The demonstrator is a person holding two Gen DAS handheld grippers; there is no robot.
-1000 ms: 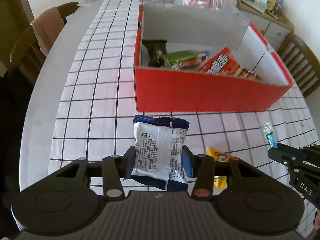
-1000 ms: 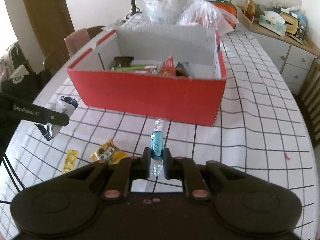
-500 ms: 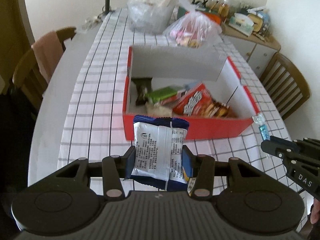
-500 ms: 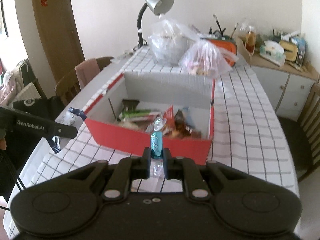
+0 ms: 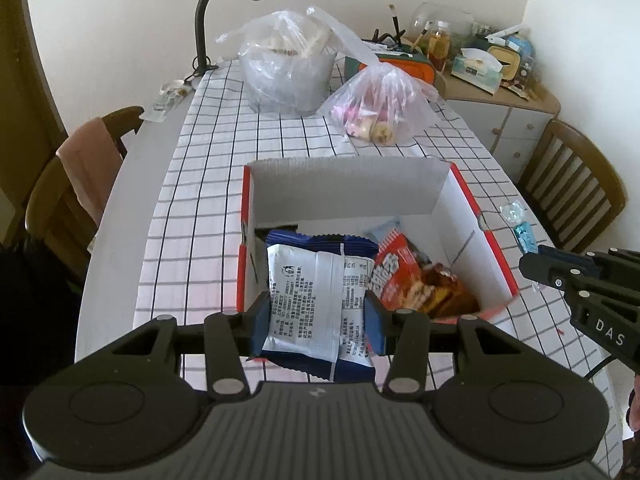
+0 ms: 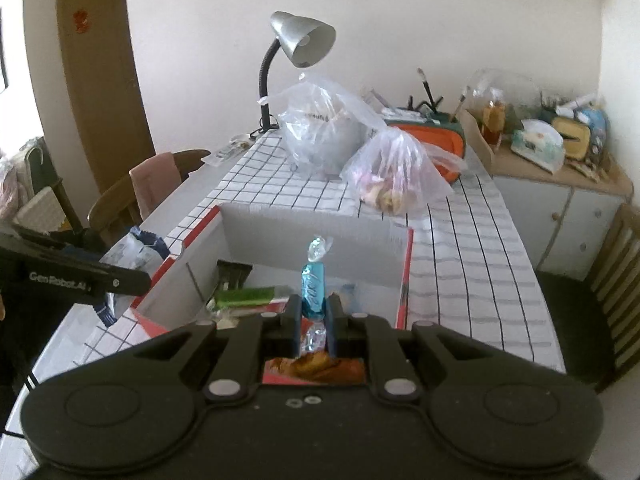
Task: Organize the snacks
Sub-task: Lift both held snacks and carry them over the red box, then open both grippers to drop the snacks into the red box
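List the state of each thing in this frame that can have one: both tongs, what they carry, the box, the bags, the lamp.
Left tongs: shut on the blue-and-white snack packet, above the box.
Right tongs: shut on the blue wrapped candy, upright.
Red box: open-topped, partly filled with snacks.
Clear plastic bags: knotted shut, on the table.
Desk lamp: cannot tell whether lit.

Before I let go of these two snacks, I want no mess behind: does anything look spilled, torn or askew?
Nothing stands out. The red box sits upright with packets inside, and the blue-and-white packet and blue candy look intact in the left gripper and right gripper.
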